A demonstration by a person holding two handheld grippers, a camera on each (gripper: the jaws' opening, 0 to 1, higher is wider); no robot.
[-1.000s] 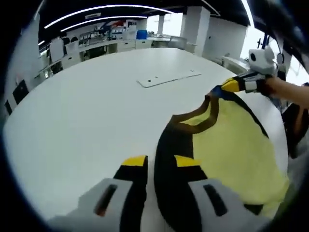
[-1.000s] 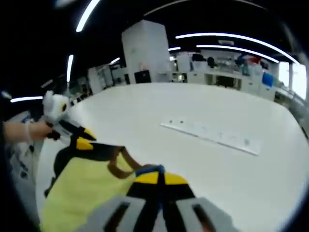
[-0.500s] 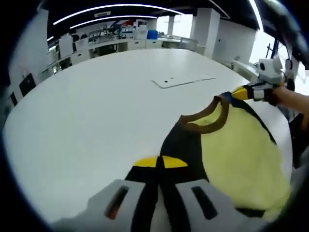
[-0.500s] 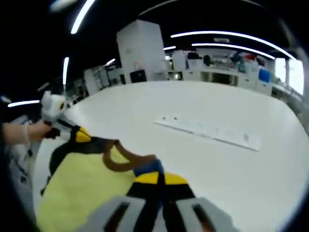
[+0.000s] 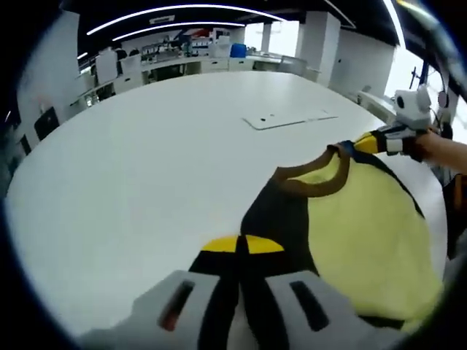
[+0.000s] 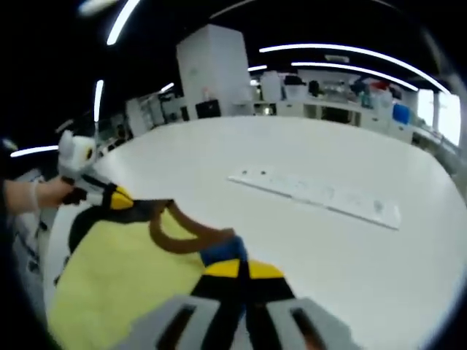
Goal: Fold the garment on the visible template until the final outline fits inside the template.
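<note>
A yellow garment [image 5: 365, 233] with black shoulders and a brown collar [image 5: 310, 175] hangs stretched between my two grippers over the white table [image 5: 146, 153]. My left gripper [image 5: 241, 244] is shut on one black shoulder. My right gripper [image 6: 237, 269] is shut on the other shoulder, next to a blue patch [image 6: 222, 251]. In the right gripper view the garment [image 6: 124, 270] spreads to the lower left, and the left gripper [image 6: 109, 197] shows at its far corner, held by a hand. The right gripper [image 5: 368, 140] comes into the left gripper view from the right. A flat white template [image 5: 292, 118] lies further out on the table, also the template [image 6: 317, 197].
The table's far edge [image 5: 219, 73] borders a room with desks and shelves [image 5: 175, 55]. A white pillar [image 6: 211, 73] and benches [image 6: 343, 98] stand beyond the table. Bare tabletop lies between the garment and the template.
My left gripper closed on the black shoulder a second ago. Both hands have carried the garment slightly forward toward the template, and the collar is pulled tauter.
</note>
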